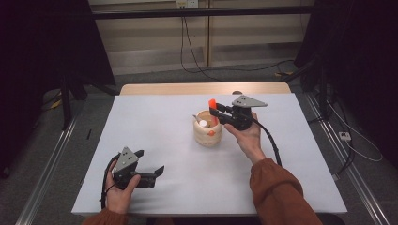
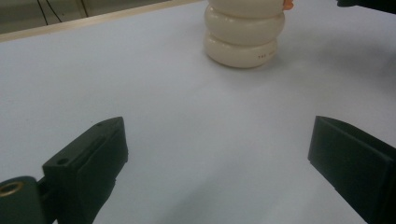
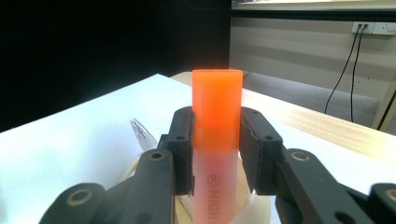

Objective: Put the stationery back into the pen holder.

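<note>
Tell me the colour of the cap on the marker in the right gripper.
Bright orange cap, clearest in the right gripper view.

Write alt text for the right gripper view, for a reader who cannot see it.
The right gripper has its two black jaws closed on an upright orange highlighter, clamping it where the orange cap meets the translucent barrel. Below it sits the rim of a pale holder on the white table, with a thin metallic tip poking up at the left.

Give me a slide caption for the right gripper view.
Right gripper clamps an upright orange highlighter above the cream holder.
</note>
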`<action>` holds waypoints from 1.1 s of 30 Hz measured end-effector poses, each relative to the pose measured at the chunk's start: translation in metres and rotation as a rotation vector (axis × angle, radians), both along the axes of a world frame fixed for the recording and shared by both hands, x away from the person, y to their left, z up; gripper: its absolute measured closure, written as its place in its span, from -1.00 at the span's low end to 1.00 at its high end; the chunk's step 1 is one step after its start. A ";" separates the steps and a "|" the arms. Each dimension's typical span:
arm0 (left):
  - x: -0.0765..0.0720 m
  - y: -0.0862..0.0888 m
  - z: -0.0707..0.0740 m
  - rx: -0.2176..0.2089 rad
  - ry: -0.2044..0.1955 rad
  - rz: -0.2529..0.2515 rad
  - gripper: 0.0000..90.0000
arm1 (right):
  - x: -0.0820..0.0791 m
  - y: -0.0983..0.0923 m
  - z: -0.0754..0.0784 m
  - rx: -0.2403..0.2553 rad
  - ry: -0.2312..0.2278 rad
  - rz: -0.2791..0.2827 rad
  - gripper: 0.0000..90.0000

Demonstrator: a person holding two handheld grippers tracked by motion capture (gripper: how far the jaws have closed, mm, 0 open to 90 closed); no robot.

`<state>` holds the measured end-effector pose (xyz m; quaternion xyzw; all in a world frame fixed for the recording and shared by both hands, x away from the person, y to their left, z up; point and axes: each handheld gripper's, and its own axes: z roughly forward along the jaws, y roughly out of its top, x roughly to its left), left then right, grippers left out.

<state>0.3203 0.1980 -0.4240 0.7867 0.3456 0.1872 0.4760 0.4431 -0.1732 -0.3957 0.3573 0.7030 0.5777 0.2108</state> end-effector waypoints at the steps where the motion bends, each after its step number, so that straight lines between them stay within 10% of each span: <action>1: 0.000 0.000 0.000 -0.002 0.001 0.001 -0.90 | 0.000 0.000 -0.001 -0.002 0.003 -0.002 0.49; 19: 0.000 0.001 0.000 0.001 -0.004 -0.001 -0.90 | 0.002 0.002 -0.013 -0.044 0.037 -0.003 0.47; 33: 0.000 0.001 -0.001 -0.007 0.006 0.014 -0.90 | 0.003 -0.003 -0.009 -0.028 0.072 -0.024 -0.46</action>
